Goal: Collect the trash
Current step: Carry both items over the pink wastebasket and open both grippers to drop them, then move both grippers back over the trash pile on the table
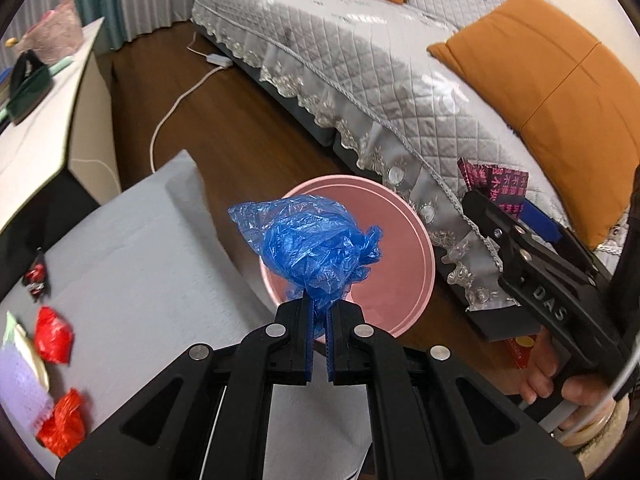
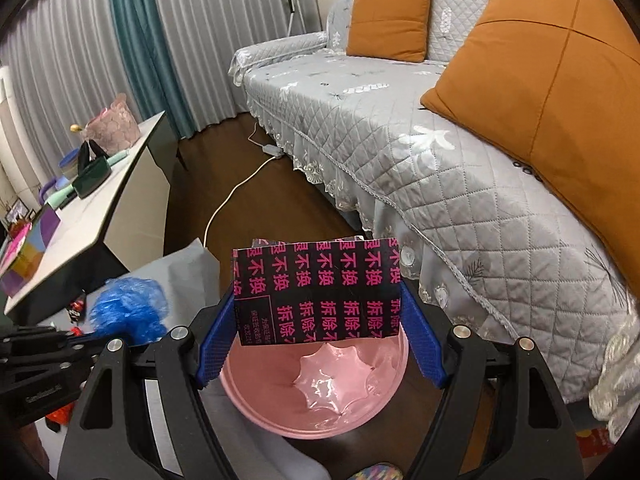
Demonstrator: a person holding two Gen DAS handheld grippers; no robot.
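My left gripper (image 1: pixel 319 308) is shut on a crumpled blue plastic bag (image 1: pixel 316 242) and holds it over the near rim of a pink bin (image 1: pixel 404 240) on the floor. My right gripper (image 2: pixel 320 320) is shut on a black wrapper with pink characters (image 2: pixel 316 288) and holds it above the same pink bin (image 2: pixel 280 400), which is empty inside. The right gripper with its wrapper (image 1: pixel 500 188) also shows in the left wrist view, to the bin's right. The blue bag (image 2: pixel 128 308) shows at the left in the right wrist view.
A grey cloth-covered table (image 1: pixel 132 264) carries red wrappers (image 1: pixel 54 334), a small dark wrapper (image 1: pixel 36 276) and paper scraps. A sofa with a grey quilted cover (image 2: pixel 400 140) and orange cushions (image 2: pixel 560 92) runs along the right. A white cabinet (image 2: pixel 100 208) stands left; a white cable (image 1: pixel 172 108) crosses the floor.
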